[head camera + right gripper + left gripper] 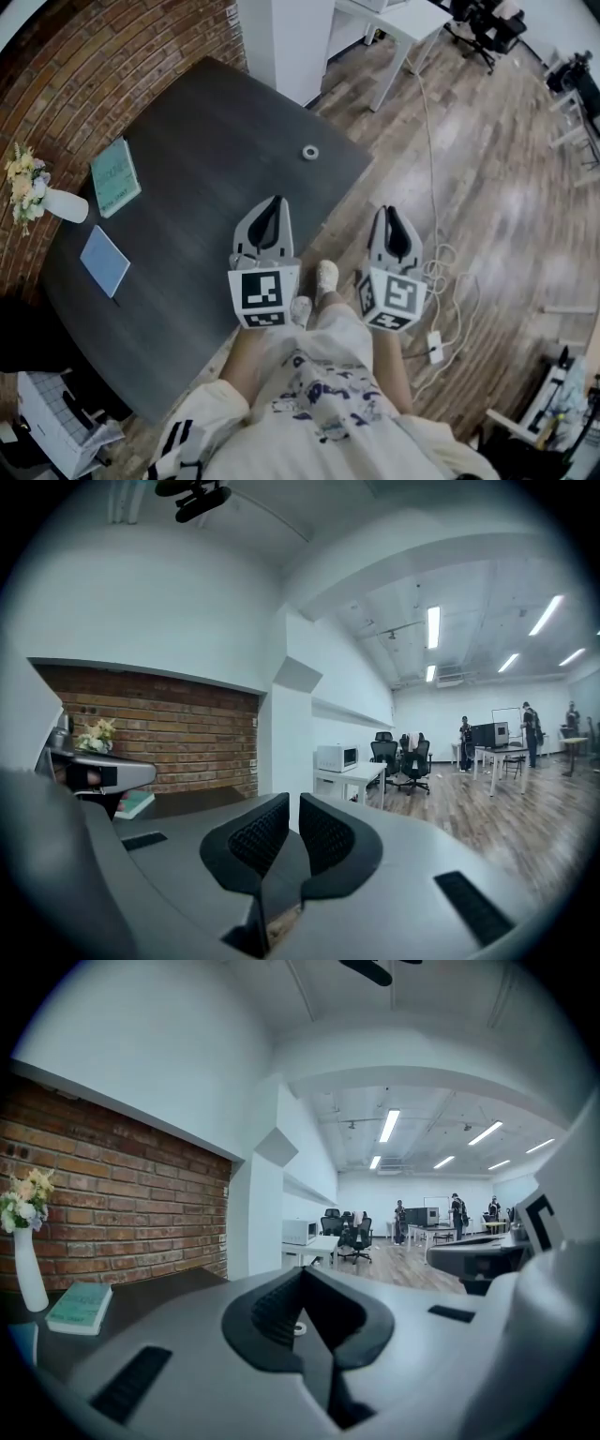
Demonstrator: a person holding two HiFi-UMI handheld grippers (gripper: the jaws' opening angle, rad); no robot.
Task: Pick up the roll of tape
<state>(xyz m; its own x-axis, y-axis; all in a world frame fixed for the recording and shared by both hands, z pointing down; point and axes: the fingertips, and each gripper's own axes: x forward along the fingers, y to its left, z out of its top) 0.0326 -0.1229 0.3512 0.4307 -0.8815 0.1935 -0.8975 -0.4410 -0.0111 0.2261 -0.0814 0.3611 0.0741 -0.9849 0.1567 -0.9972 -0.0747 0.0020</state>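
Note:
The roll of tape [310,152] is a small white ring lying flat near the far right edge of the dark table [197,131]. In the left gripper view the tape [298,1328] shows small and far off through the slot below the jaw tips. My left gripper [272,211] [302,1271] hovers over the table's near right edge, well short of the tape, its tips together and nothing held. My right gripper [392,217] [294,803] hangs beside the table over the wooden floor, shut and empty.
A green book [115,176], a blue notebook [104,261] and a white vase of flowers [56,202] sit on the table's left side by the brick wall. A white table [403,28] stands beyond. Cables [441,272] and a power strip [435,345] lie on the floor at right.

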